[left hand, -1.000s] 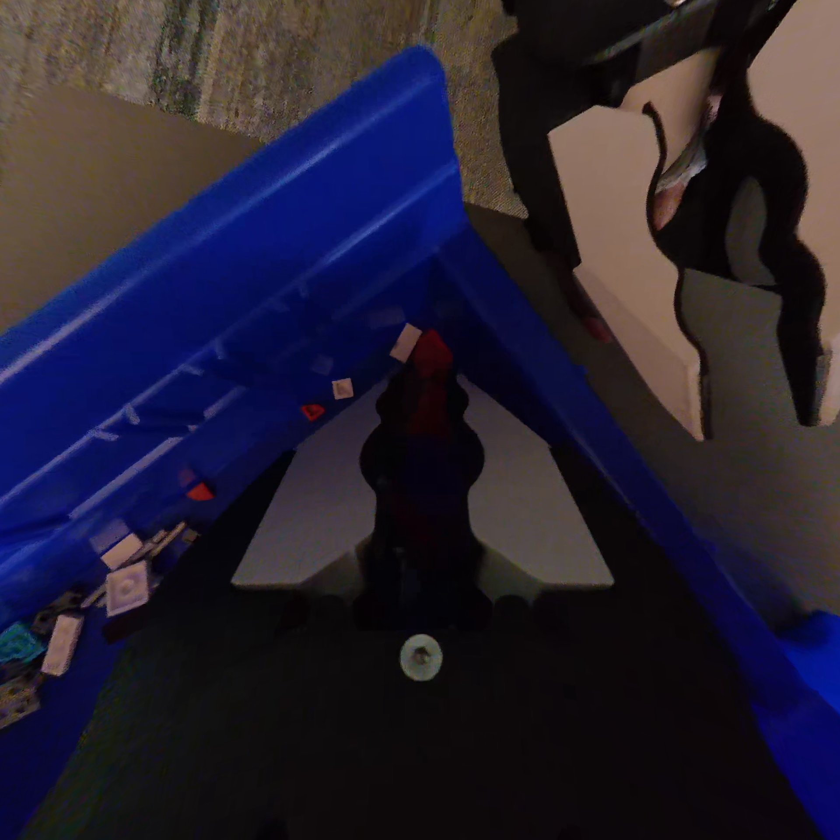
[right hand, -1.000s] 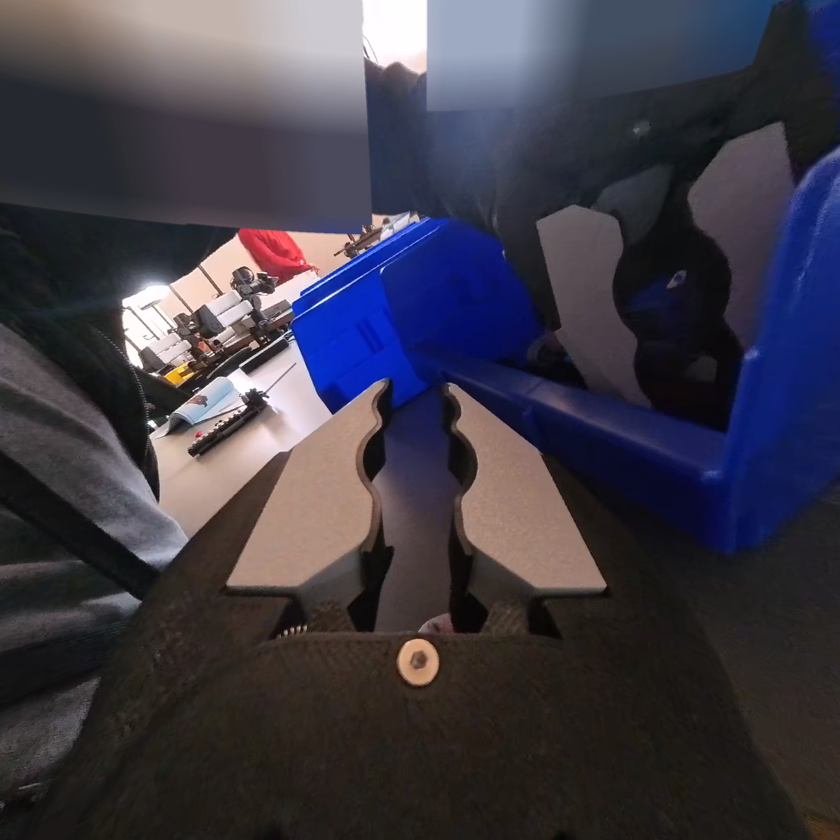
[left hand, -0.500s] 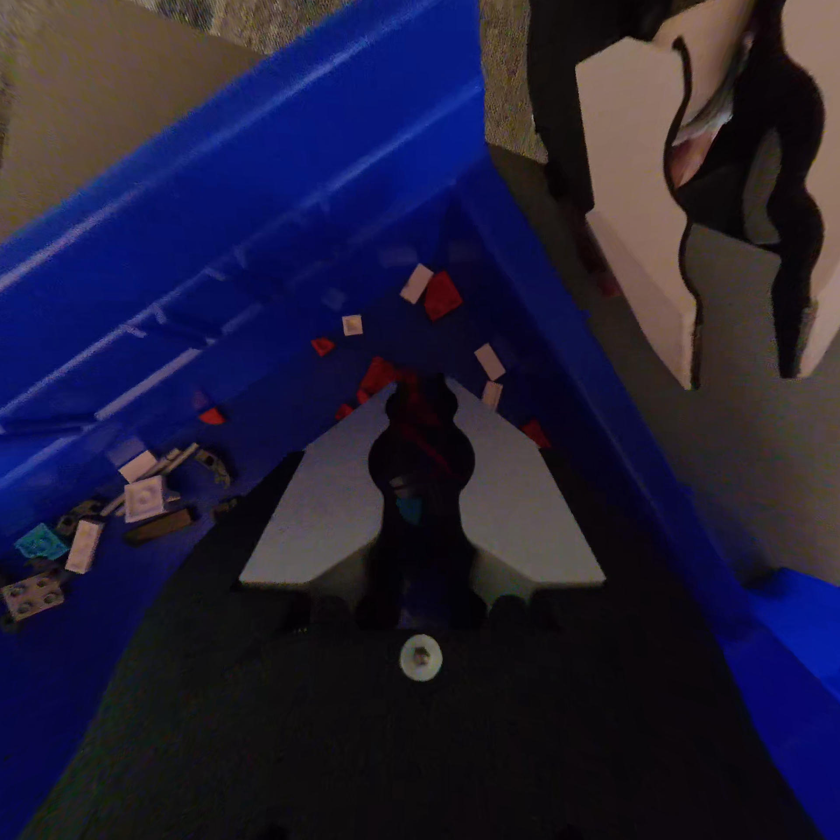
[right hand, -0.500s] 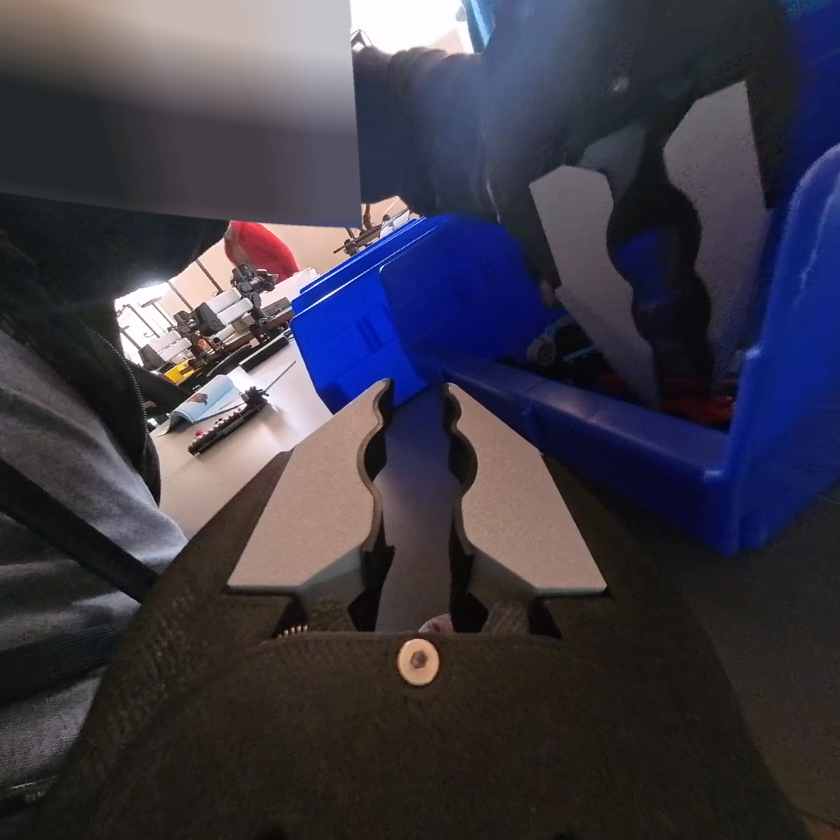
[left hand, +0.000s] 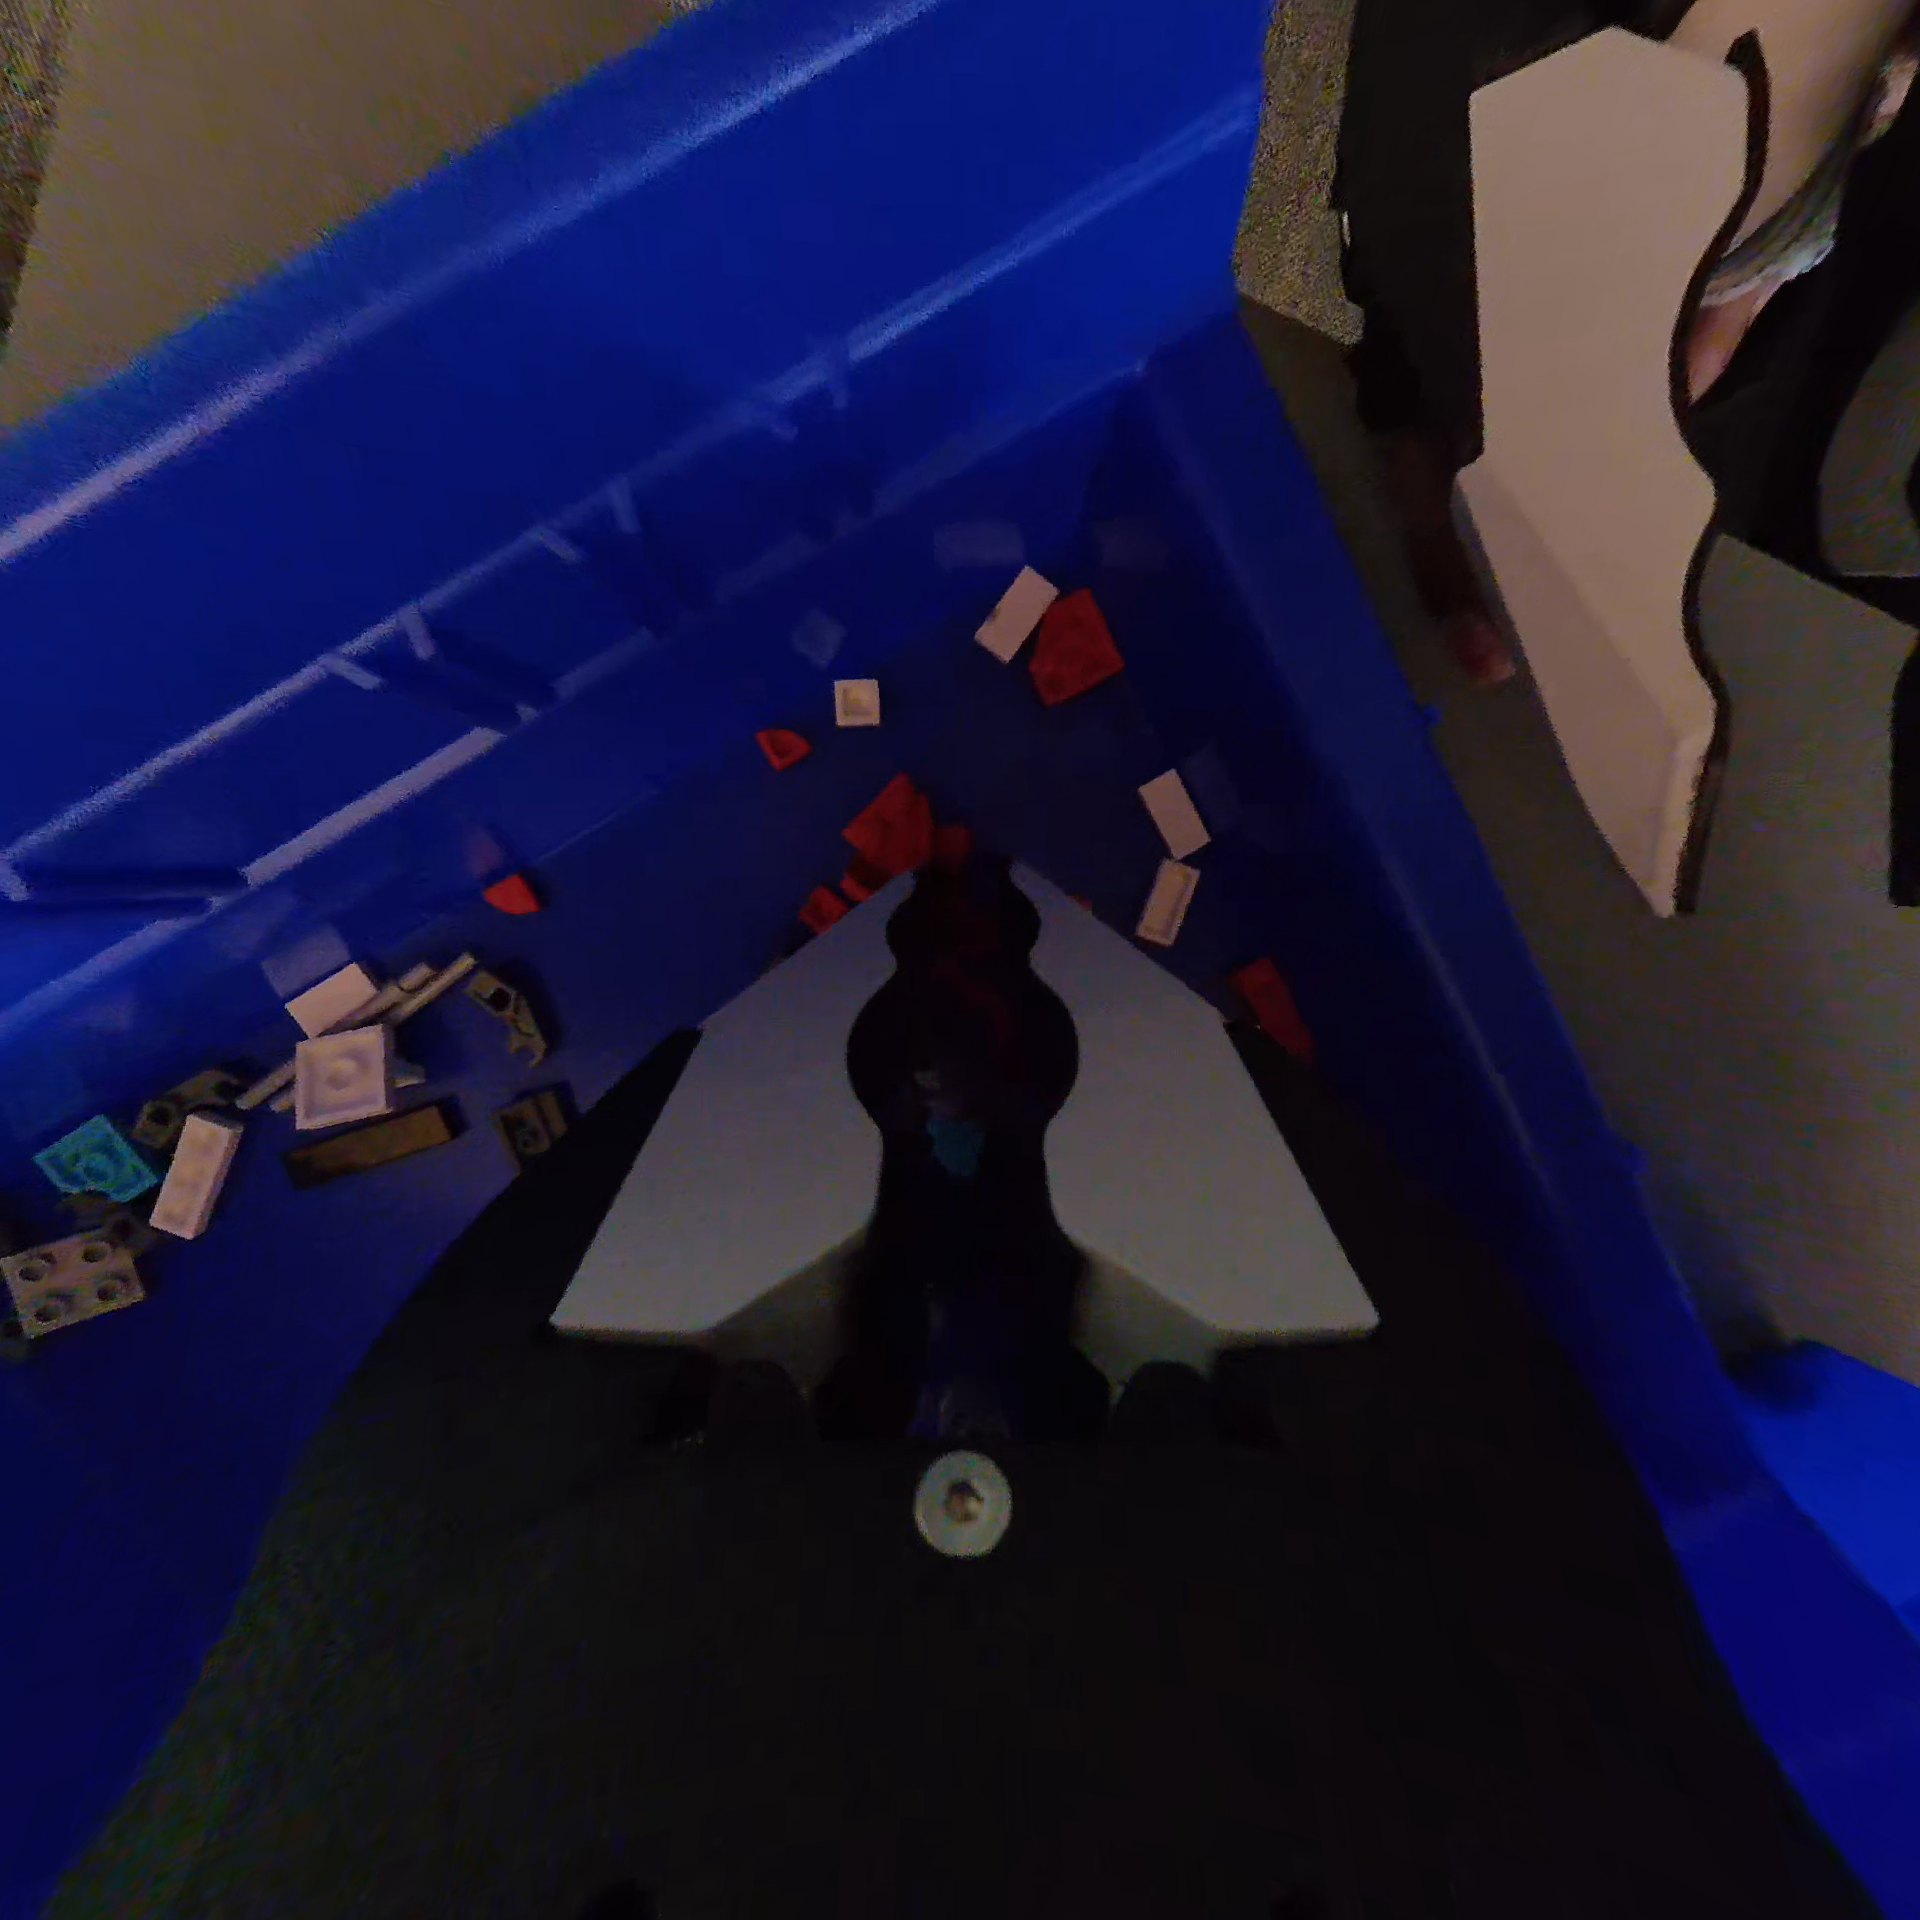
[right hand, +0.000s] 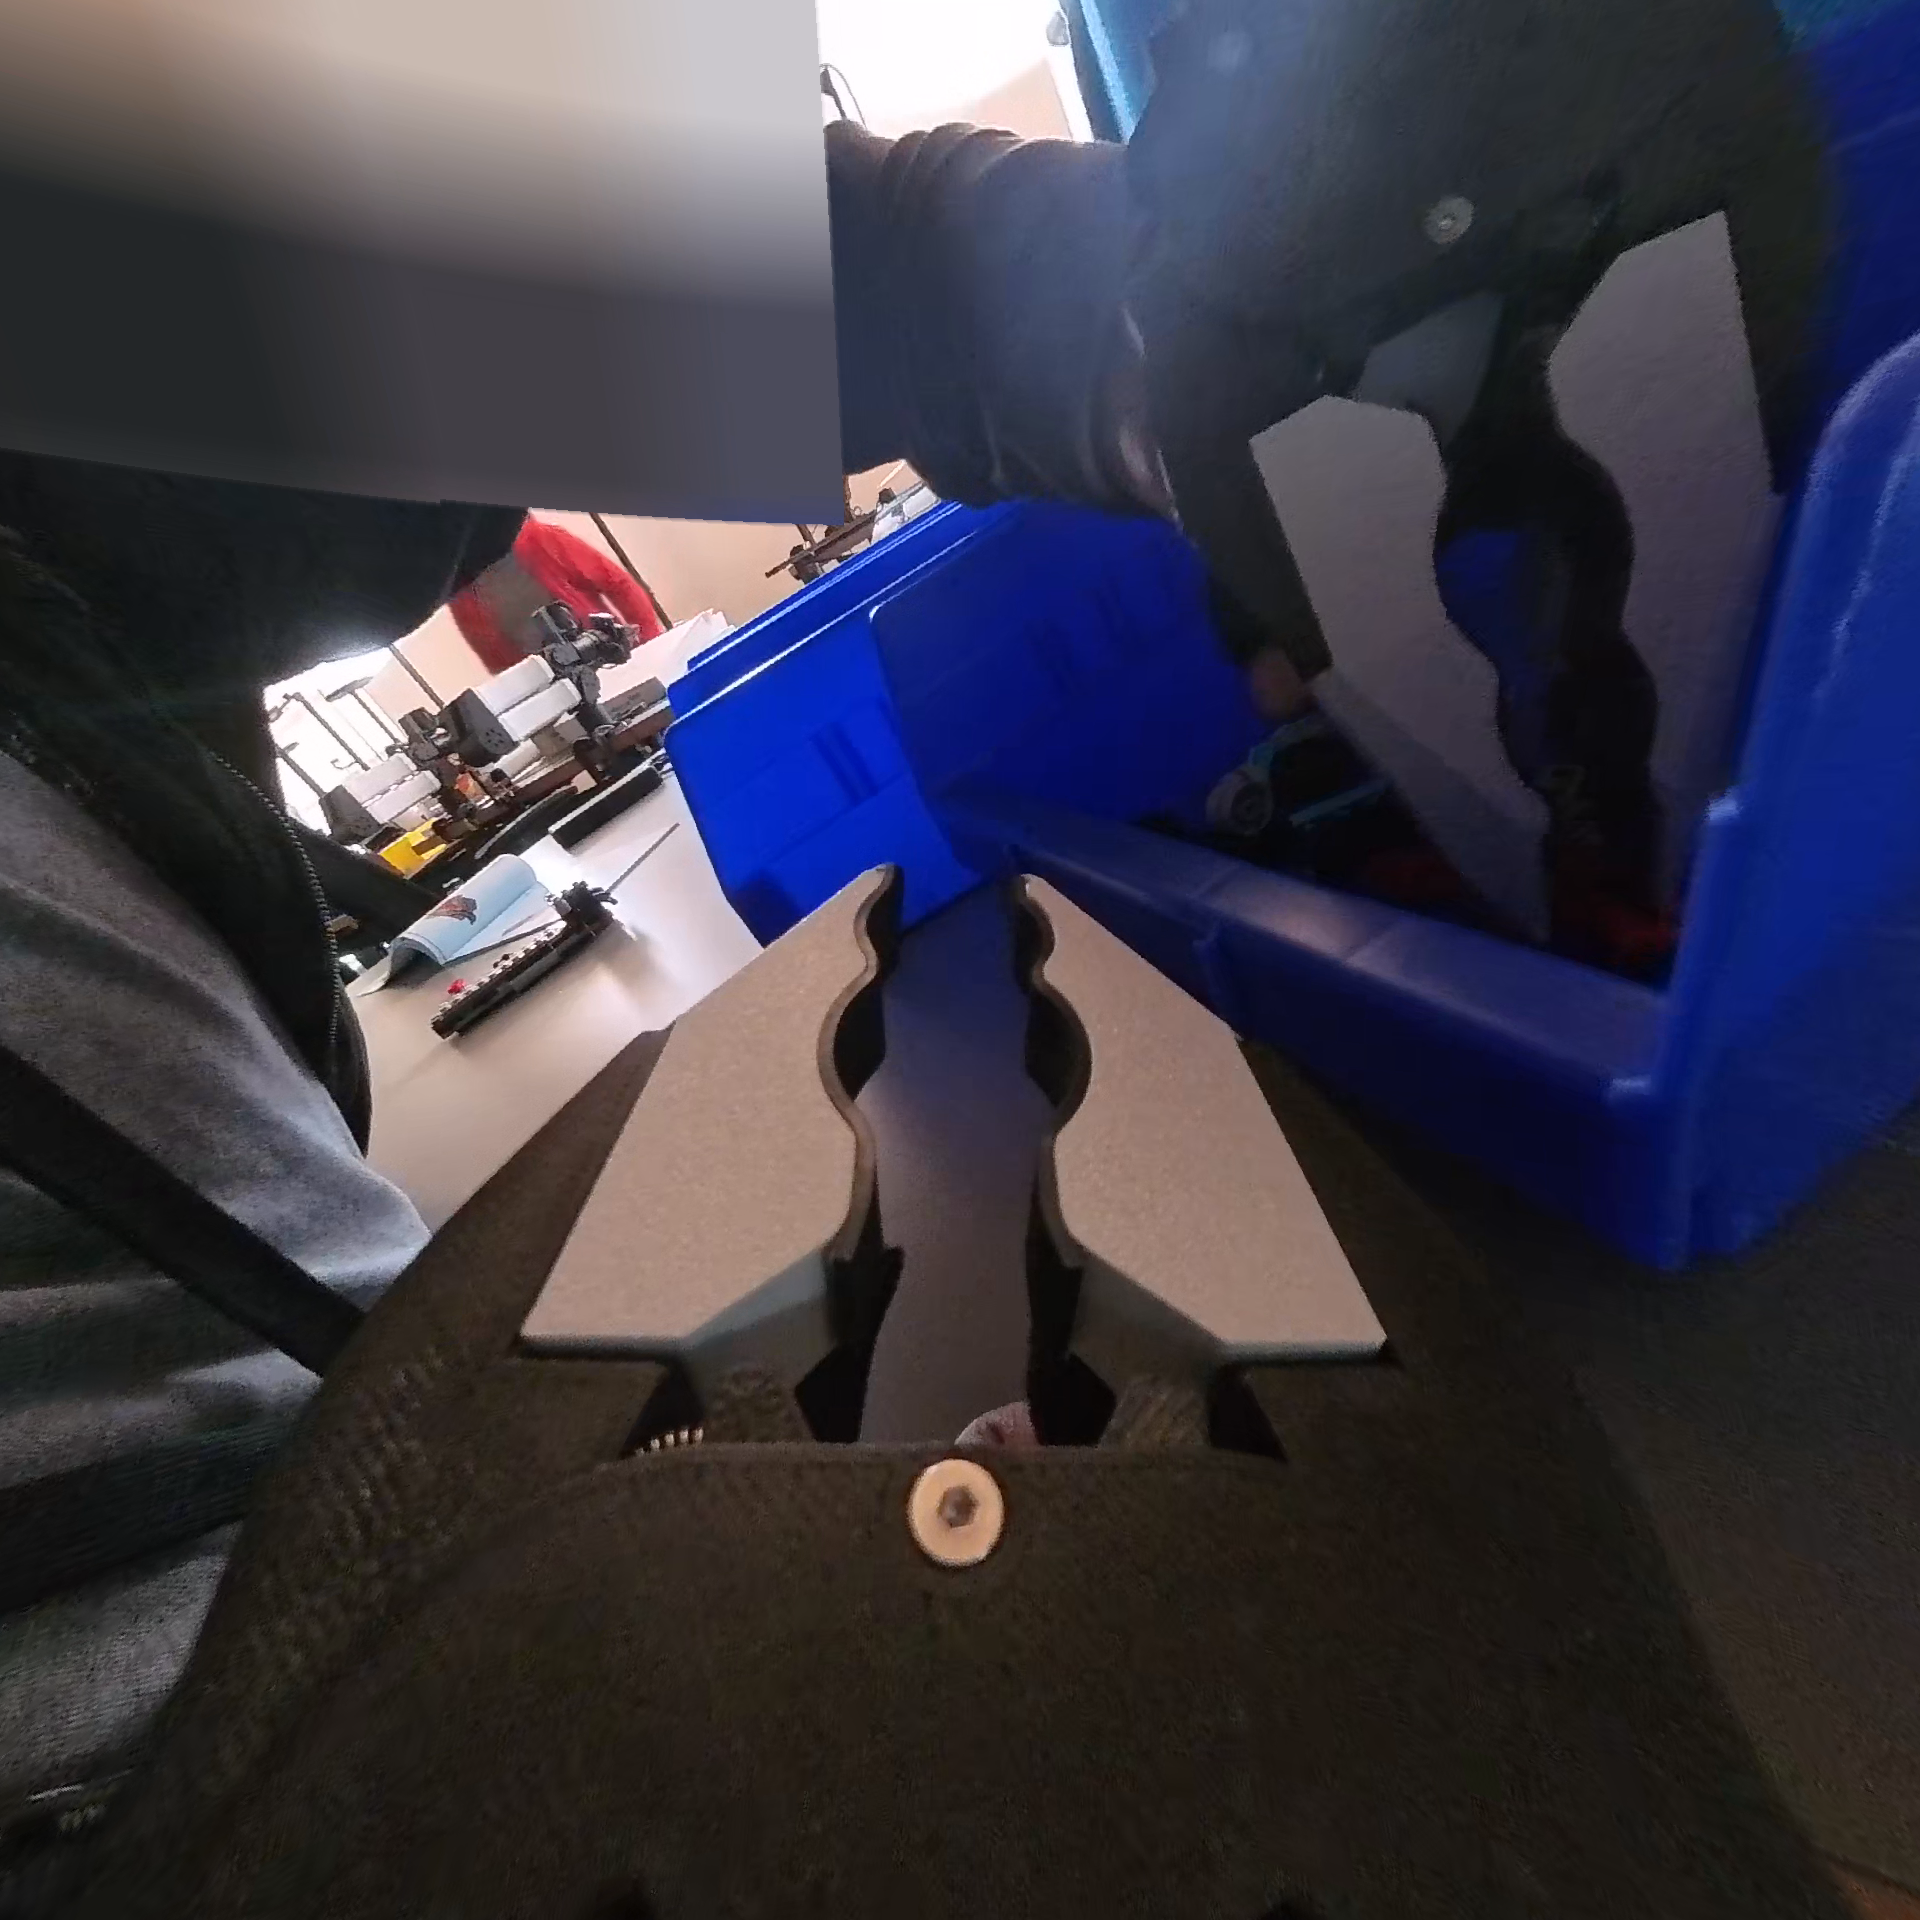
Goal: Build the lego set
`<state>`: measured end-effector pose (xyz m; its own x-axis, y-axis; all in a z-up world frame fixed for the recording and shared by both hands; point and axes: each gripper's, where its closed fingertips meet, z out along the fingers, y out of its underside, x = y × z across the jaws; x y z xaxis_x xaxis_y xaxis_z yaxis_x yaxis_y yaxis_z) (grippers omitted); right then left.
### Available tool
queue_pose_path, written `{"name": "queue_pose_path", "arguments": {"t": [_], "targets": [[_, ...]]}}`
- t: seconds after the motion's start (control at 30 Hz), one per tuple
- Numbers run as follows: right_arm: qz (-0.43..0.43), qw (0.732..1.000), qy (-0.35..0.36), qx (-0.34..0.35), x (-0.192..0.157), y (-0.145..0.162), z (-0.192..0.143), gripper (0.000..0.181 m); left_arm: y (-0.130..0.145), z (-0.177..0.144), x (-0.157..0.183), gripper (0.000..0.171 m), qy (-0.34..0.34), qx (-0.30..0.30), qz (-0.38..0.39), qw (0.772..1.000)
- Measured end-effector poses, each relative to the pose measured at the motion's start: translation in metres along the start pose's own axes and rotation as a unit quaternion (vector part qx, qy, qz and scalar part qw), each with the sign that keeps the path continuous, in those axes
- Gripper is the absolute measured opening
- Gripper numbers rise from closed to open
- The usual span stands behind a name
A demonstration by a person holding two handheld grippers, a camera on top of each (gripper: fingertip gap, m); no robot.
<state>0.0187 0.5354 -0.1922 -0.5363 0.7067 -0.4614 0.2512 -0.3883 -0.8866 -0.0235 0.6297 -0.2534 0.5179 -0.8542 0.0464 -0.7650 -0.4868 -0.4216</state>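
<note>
- The left gripper [left hand: 961, 883] is lowered into the blue bin [left hand: 623, 416]; its jaws are parted, with red lego pieces [left hand: 894, 826] just at their tips.
- The right gripper [right hand: 951, 904] is held outside, jaws released, empty.

My two grippers and what I wore

My left gripper [left hand: 961, 883] had a black textured body, a silver hex screw [left hand: 962, 1503] set behind its two pale grey wedge fingers [left hand: 758, 1164], and wavy black inner edges along the gap. My right gripper [right hand: 951, 894] was built the same: woven-looking black frame, grey fingers [right hand: 717, 1164] with scalloped black pads, one silver screw [right hand: 956, 1511] behind them, a small spring beside the left finger's root. I wore a dark ribbed sleeve [right hand: 977, 312] and a grey top with a black zipped layer [right hand: 156, 1039].
</note>
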Motion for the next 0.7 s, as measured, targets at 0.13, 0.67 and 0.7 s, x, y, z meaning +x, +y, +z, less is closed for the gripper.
{"name": "queue_pose_path", "arguments": {"t": [0.13,0.67,0.7], "targets": [[-0.001,1.0,0.005,-0.005,0.001,0.001,0.001,0.022,-0.001,0.0,-0.001,0.006,-0.003,-0.003,-0.002,1.0],[-0.034,0.992,0.079,-0.092,0.01,0.018,0.01,0.027,-0.021,-0.165,0.102,0.006,-0.114,0.237,-0.214,0.941],[-0.038,0.99,0.087,-0.101,0.011,0.019,0.011,0.028,-0.014,-0.174,0.115,0.006,-0.128,0.232,-0.225,0.938]]}}
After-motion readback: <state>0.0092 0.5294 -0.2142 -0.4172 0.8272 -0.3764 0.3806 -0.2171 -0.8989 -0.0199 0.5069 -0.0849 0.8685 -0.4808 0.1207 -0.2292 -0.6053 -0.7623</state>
